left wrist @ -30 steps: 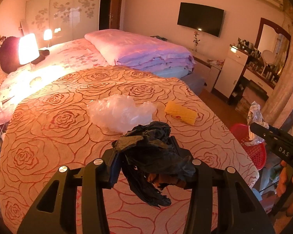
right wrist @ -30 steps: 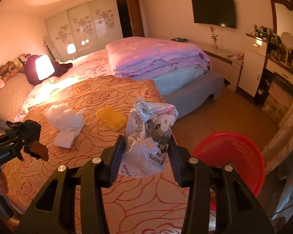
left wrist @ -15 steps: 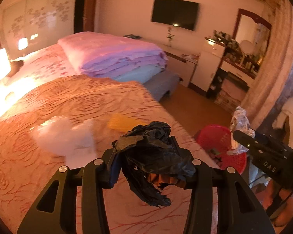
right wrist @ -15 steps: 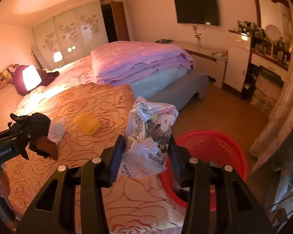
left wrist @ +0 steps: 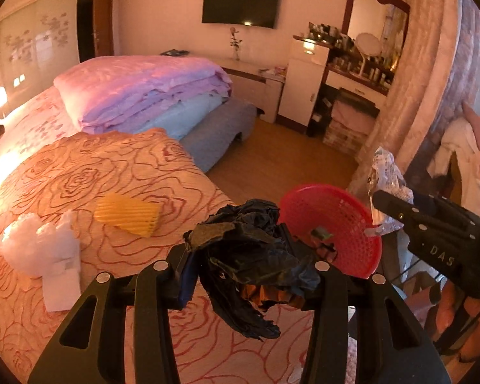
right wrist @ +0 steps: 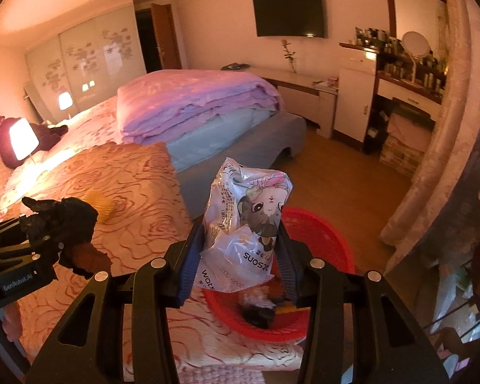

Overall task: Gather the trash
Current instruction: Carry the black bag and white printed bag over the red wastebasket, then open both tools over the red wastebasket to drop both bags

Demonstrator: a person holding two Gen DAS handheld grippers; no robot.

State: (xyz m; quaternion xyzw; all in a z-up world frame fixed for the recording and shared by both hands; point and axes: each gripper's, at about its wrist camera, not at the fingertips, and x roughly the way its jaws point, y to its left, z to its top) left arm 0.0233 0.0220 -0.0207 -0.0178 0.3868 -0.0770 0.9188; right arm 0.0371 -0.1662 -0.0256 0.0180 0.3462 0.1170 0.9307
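Both hands have swung away from the bed (left wrist: 80, 172) toward the red basket (right wrist: 339, 249), the left gripper (left wrist: 249, 275) holding a black bag (left wrist: 249, 252) and the right gripper (right wrist: 240, 256) a printed wrapper (right wrist: 246, 217), so both seem about ready to drop.

Colours and patterns of the bedroom scene.
Bedspread (left wrist: 89, 172): orange with a red rose outline pattern. Basket (left wrist: 352, 249): red mesh. Crumpled bag (left wrist: 249, 256): black. Printed wrapper (right wrist: 249, 224): white with a cartoon animal. Ridged piece (left wrist: 128, 214): yellow.
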